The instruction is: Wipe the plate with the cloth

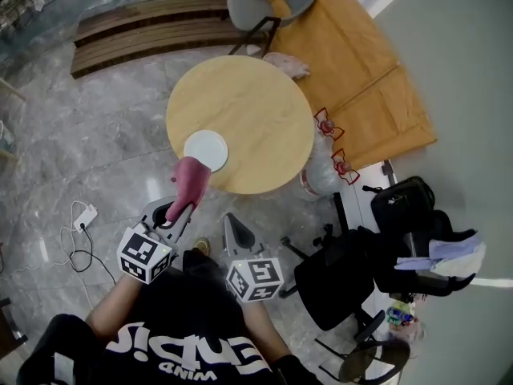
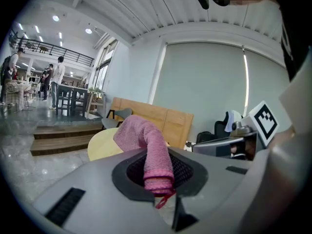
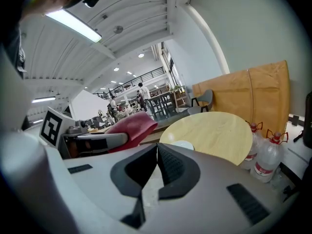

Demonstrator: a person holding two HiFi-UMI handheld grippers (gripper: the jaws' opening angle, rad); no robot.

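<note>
Head view: plate (image 1: 206,149) lies at the round table's (image 1: 264,111) near edge — just ahead of the cloth (image 1: 191,179).
Left gripper (image 1: 181,209): clamped on the cloth — the nearer arm.
Right gripper (image 1: 233,224): jaws together, empty.

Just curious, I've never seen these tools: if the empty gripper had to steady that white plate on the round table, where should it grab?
Probably the plate's rim on its near right side, coming in low from the table edge. The plate lies flat, so only the thin rim can be pinched; the cloth hovers by its left. The right gripper, now shut, must open first.
</note>
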